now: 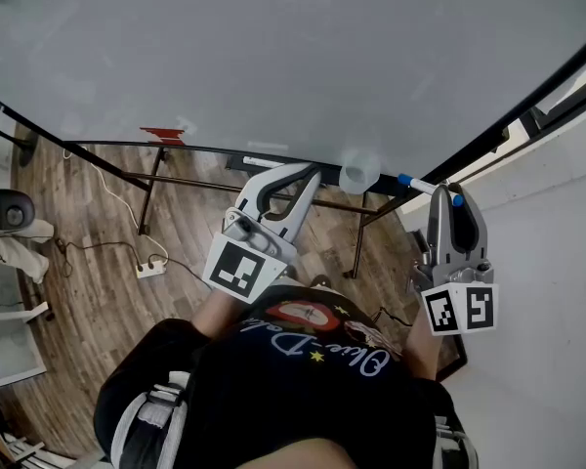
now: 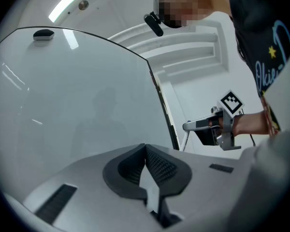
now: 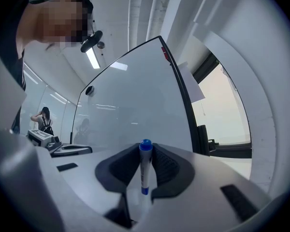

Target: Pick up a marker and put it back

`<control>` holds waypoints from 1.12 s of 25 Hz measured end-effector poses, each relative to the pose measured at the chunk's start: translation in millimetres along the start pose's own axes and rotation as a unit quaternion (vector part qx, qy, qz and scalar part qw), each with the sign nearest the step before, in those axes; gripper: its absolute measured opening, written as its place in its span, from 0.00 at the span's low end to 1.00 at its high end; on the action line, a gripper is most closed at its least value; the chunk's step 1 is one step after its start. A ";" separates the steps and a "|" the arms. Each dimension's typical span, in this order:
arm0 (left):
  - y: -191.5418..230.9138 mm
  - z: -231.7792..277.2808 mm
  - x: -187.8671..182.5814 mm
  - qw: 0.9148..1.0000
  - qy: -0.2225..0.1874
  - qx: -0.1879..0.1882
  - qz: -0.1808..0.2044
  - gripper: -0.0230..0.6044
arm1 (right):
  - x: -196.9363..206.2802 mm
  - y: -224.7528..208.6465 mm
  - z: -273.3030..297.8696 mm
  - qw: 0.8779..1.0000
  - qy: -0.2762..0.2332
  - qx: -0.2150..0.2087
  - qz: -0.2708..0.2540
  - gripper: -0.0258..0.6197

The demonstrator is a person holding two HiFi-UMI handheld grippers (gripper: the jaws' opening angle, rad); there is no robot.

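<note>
Clamping a blue-capped marker (image 3: 145,173) between its pads, the right claw (image 3: 145,149) points level at the whiteboard (image 3: 130,105); the left claw (image 2: 146,149) hangs beside it, jaws pressed together, empty.

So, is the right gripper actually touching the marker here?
Touching. In the right gripper view, the right gripper has its jaws closed on the marker, pressed from both sides.
</note>
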State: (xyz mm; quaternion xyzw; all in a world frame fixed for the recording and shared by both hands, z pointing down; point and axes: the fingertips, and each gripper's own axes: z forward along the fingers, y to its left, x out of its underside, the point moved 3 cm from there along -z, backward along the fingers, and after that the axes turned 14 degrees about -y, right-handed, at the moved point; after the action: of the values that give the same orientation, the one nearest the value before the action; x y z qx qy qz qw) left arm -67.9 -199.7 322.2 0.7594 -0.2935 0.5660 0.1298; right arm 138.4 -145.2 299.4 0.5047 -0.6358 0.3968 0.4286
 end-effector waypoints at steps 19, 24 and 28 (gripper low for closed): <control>5.6 0.5 -0.7 1.000 -0.003 0.000 -0.001 0.04 | 3.4 5.6 12.5 1.000 0.005 -0.020 0.001 0.16; 7.5 -2.6 -3.3 1.000 -0.003 -0.004 0.002 0.04 | 5.5 10.5 22.4 0.999 0.004 -0.035 -0.002 0.16; 10.6 -7.9 -7.4 1.000 -0.003 -0.010 0.009 0.04 | 13.0 16.0 30.6 0.999 0.010 -0.049 -0.001 0.16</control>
State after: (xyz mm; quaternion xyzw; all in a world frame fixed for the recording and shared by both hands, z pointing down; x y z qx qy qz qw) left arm -81.8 -201.7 316.4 0.7567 -0.3065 0.5623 0.1313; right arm 116.7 -175.0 300.8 0.4798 -0.6498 0.3698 0.4592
